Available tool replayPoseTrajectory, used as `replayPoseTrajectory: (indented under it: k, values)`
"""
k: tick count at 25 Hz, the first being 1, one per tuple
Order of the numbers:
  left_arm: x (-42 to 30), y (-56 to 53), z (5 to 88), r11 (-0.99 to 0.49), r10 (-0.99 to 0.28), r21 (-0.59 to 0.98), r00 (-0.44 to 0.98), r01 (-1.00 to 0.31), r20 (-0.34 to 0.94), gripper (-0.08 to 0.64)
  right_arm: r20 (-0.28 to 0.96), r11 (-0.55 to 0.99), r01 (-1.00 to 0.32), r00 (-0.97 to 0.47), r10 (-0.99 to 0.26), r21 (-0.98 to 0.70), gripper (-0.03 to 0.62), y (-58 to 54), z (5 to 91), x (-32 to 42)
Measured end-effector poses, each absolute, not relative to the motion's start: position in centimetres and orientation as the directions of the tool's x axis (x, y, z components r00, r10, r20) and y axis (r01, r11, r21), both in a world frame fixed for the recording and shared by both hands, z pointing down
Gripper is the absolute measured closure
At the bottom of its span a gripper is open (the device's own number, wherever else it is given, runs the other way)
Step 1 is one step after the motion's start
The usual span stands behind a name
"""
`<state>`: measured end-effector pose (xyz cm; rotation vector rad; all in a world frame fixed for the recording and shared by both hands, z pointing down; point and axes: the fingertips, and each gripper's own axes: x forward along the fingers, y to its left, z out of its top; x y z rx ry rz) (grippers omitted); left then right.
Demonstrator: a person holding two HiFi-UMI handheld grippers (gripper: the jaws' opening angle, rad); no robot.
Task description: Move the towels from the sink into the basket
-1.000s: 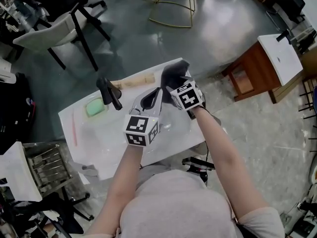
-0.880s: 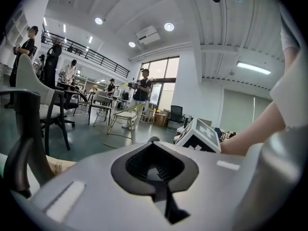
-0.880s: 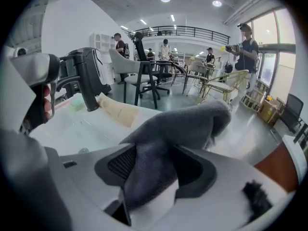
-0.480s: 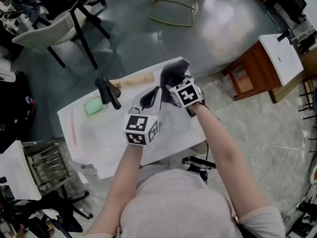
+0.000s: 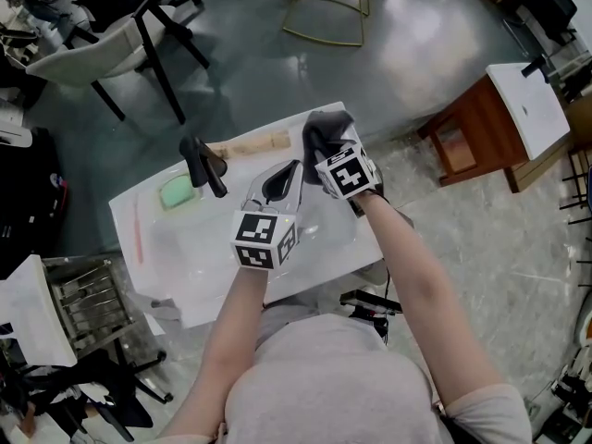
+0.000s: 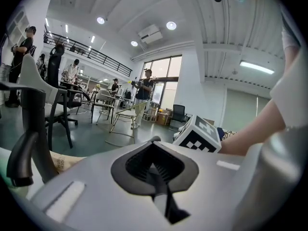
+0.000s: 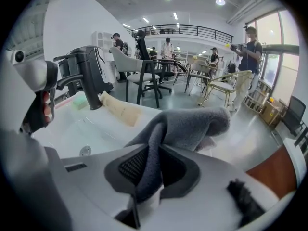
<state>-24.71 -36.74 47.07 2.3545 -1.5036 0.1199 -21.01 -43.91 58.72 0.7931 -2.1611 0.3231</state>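
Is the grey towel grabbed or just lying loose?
Grabbed. The right gripper has just closed its fingers on a fold of the grey towel, which bunches up out of them.

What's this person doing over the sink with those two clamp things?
A person holds a two-jaw gripper in each hand over a white sink. The right gripper has just been closing and now pinches a grey towel at the sink's rim. The left gripper is shut and empty. No basket is in view.
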Motion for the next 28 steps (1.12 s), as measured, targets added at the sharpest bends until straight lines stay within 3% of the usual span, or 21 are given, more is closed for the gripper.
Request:
replayPoseTrajectory:
  k: [28]
  values:
    - [-21.0,-33.7,45.1,-0.363,-0.879,0.213,0.409,-0.907,0.245,0.552,0.597,0.749,-0.661,-0.619,-0.511,-0.046,0.515,-40.5,51.2,-17.6]
